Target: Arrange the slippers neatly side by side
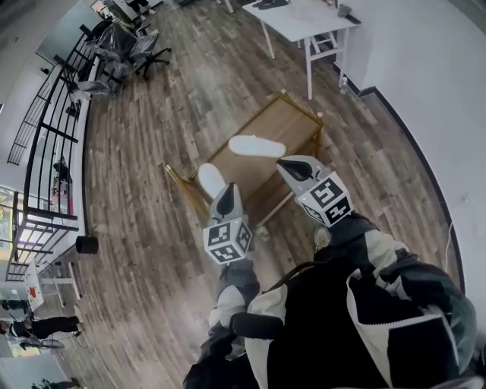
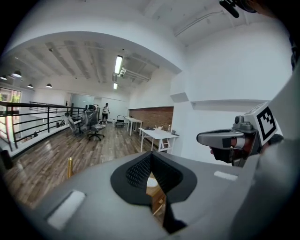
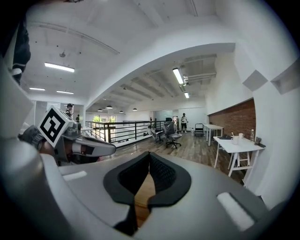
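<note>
Tabletop point(image 1: 287, 120): light wood, carrying both slippers, which lie apart and at different angles.
Right gripper point(image 1: 292, 167): jaws pressed together, nothing between them, held over the near right edge.
Left gripper point(image 1: 226, 196): jaws closed, empty, over the near left corner.
Far slipper point(image 1: 257, 146): white, mid-tabletop, just beyond the right gripper's tip.
Near slipper point(image 1: 211, 181): white, at the left edge, just beside the left gripper.

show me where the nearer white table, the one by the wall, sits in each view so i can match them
Head view: white table at the top edge, right of centre.
Left gripper view: white table near the middle, a little above centre.
Right gripper view: white table at the right, against the wall.
Shared landmark: the black railing, across the floor from the table in every view.
</note>
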Demonstrator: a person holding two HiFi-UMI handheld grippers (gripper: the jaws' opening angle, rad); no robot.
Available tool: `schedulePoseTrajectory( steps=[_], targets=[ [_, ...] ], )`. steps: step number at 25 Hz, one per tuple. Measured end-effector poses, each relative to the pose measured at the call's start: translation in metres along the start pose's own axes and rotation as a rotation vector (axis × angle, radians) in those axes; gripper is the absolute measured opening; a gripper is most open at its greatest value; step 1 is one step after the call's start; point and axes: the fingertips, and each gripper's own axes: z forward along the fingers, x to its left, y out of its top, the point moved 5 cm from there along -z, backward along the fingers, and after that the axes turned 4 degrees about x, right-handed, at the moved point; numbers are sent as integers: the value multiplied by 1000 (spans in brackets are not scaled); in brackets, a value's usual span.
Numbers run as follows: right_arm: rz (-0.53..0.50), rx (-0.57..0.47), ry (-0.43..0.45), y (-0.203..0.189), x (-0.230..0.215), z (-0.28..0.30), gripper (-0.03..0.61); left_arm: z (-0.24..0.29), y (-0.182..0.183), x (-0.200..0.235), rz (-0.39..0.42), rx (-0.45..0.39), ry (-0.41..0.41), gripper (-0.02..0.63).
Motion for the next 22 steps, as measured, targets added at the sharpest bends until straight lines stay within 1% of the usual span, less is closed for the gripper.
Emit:
schedulePoseTrajectory(
  steps=[4, 8, 12, 16, 19, 22],
  targets=[
    [-22, -4, 65, 10, -39, 26, 9, 27, 14, 9, -38, -27, 102, 12],
    [-17, -5, 120, 15, -60, 52, 9, 43, 26, 16, -49, -54, 164, 12],
    [-42, -20, 174, 31, -66, 83, 9, 51, 32, 35, -66, -76, 225, 12],
    [-64, -38, 226, 51, -67, 125, 9, 56, 39, 66, -86, -94, 287, 12],
    [-83, -51, 263, 68, -61, 159, 9, 60, 48, 94, -108, -118, 319, 12],
    [-123, -52, 296, 78, -49, 187, 9, 63, 53, 120, -124, -144, 343, 12]
  ],
)
